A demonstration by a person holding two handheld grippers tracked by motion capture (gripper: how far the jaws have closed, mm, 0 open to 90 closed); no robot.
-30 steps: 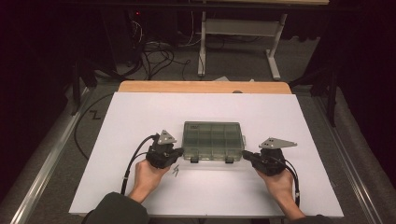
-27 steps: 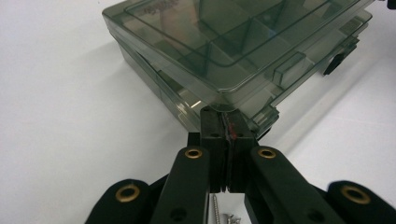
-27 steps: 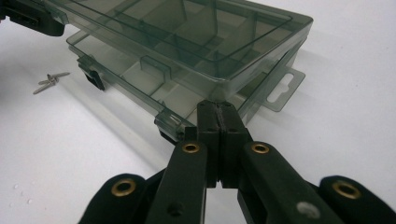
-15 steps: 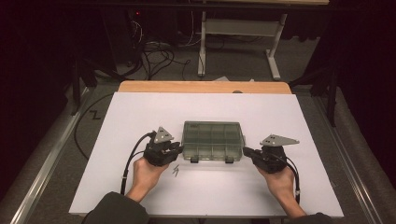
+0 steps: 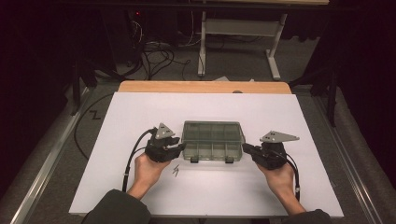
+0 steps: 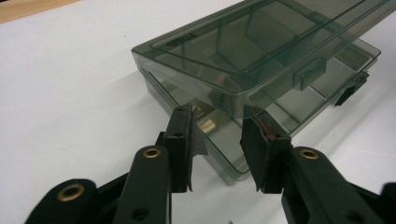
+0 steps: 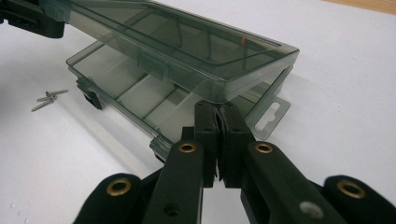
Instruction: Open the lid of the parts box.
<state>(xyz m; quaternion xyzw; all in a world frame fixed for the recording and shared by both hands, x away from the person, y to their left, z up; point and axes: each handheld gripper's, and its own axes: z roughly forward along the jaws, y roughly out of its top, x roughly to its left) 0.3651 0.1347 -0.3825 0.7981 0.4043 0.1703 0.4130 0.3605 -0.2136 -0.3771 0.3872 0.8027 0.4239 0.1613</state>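
High view: the smoky compartment box (image 5: 212, 141) sits mid-table on the white sheet (image 5: 140, 112), lid partly raised; the left gripper (image 5: 180, 148) at its 9 o'clock end has jaws parted narrowly around the lid's corner; the right gripper (image 5: 246, 149) at 3 o'clock is pressed closed, holding nothing; small screws (image 5: 176, 171) lie at 7 o'clock.

We see the box (image 5: 212, 140) mid-table (image 5: 289, 196), screws (image 5: 176, 171) just before its left corner, our grippers flanking its two ends.
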